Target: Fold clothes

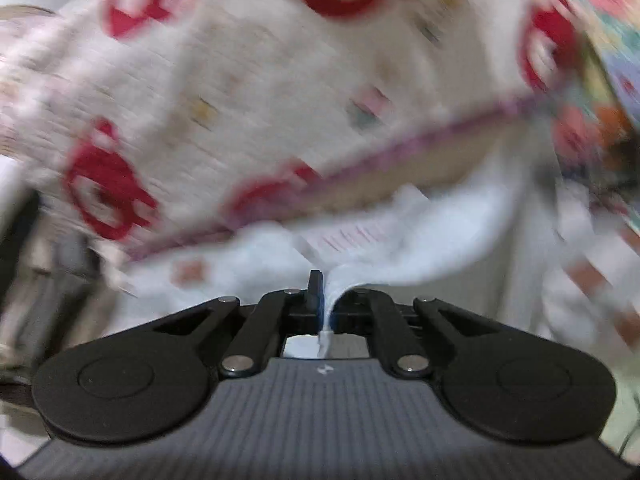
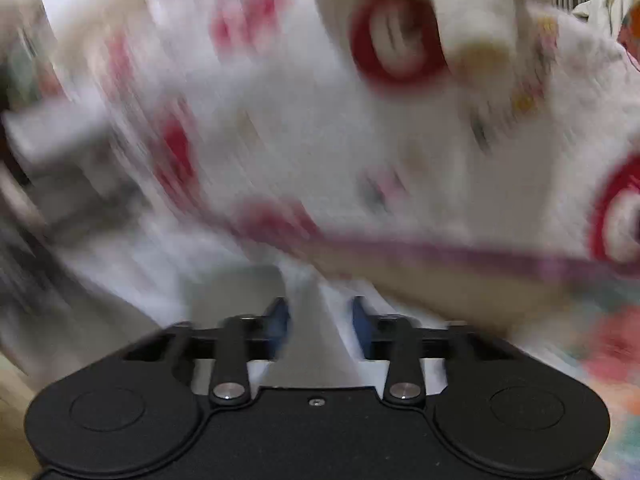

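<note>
A white garment (image 1: 256, 92) with red ring shapes and a purple hem fills both views, smeared by motion blur. My left gripper (image 1: 323, 300) is shut on a pinched fold of its pale cloth, which spreads up and away from the fingertips. In the right wrist view the same garment (image 2: 320, 128) hangs across the frame. My right gripper (image 2: 320, 316) stands with its blue pads (image 2: 281, 318) apart, and a ridge of white cloth runs between them. I cannot tell whether the pads touch it.
A colourful floral fabric (image 1: 600, 8) lies at the upper right of the left view and shows again as floral fabric (image 2: 612, 340) at the lower right of the right view. A person's pale sleeve (image 2: 476, 4) reaches in at the top right.
</note>
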The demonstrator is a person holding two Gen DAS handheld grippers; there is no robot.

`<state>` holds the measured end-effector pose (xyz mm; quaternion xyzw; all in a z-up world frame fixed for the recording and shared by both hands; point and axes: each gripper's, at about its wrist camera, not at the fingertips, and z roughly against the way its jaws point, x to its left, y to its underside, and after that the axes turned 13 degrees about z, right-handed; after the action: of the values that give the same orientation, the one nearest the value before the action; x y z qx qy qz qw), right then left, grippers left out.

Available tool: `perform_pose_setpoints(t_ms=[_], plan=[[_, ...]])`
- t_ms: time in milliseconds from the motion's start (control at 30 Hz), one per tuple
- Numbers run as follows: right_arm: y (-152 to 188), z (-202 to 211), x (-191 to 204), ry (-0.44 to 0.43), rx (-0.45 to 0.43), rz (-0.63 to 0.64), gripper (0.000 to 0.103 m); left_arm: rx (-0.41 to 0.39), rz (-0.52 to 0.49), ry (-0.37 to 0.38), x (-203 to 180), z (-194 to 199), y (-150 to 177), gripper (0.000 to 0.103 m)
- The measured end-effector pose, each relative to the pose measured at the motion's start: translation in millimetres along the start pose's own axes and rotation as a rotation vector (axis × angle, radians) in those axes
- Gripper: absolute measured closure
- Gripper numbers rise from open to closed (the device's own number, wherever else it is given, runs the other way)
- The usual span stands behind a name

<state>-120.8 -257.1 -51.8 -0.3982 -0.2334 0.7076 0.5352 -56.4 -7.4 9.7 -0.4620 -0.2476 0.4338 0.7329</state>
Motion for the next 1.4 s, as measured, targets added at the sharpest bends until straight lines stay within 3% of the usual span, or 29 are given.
perform_pose_setpoints(t_ms=[67, 233, 333, 467, 567, 600, 633, 700, 833, 967, 1067, 1100, 1200, 1400], plan=[[22.6, -5.2, -0.3, -0.077, -0.024, -0.148, 0.059, -0.08, 0.001, -0.094, 14.5, 4.5, -16.1, 0.1], [72.8, -23.1, 15.9, -0.35, 0.012, -0.504, 0.058, -0.067, 0.1, -0.12, 46.0, 2.6, -25.7, 0.1], [93.4, -40.7, 41.1, -0.456, 0.14, -0.527, 0.058, -0.063, 0.123, -0.132, 57.9, 2.1, -23.8, 0.1], [115.5, -58.0, 59.0, -0.505, 0.3, -0.555, 0.058, -0.061, 0.16, -0.129, 66.9, 3.4, -25.3, 0.1], [129.4, -64.0, 60.3, -0.58, 0.305, -0.696, 0.061, -0.067, 0.164, -0.131, 69.3, 5.0, -24.4, 0.1], [131.3, -65.3, 63.0, -0.603, 0.293, -0.723, 0.071, -0.071, 0.157, -0.136, 69.6, 5.2, -24.0, 0.1], [127.1, -62.8, 67.5, -0.601, 0.266, -0.692, 0.097, -0.077, 0.147, -0.144, 69.7, 5.3, -23.6, 0.1], [117.2, -57.1, 76.7, -0.59, 0.211, -0.616, 0.099, -0.09, 0.14, -0.155, 74.5, 9.0, -25.6, 0.1], [101.5, -17.3, 57.2, -0.469, 0.154, -0.539, 0.099, -0.117, 0.172, -0.17, 100.6, 28.2, -39.7, 0.1], [97.5, 51.8, 3.6, -0.213, 0.099, -0.41, 0.1, -0.123, 0.227, -0.167, 128.9, 49.3, -48.7, 0.1], [97.5, 123.0, -34.4, 0.047, 0.028, -0.277, 0.1, -0.036, 0.34, -0.099, 148.9, 68.8, -28.3, 0.1], [102.8, 143.1, -40.9, 0.091, 0.011, -0.278, 0.1, 0.008, 0.36, -0.071, 149.4, 74.3, -14.7, 0.099], [139.1, 179.0, -43.5, 0.103, 0.004, -0.323, 0.101, 0.148, 0.351, -0.027, 139.9, 86.8, 30.4, 0.1], [229.6, 165.5, -8.9, -0.002, 0.154, -0.497, 0.101, 0.368, 0.189, -0.057, 117.6, 87.2, 97.6, 0.1]])
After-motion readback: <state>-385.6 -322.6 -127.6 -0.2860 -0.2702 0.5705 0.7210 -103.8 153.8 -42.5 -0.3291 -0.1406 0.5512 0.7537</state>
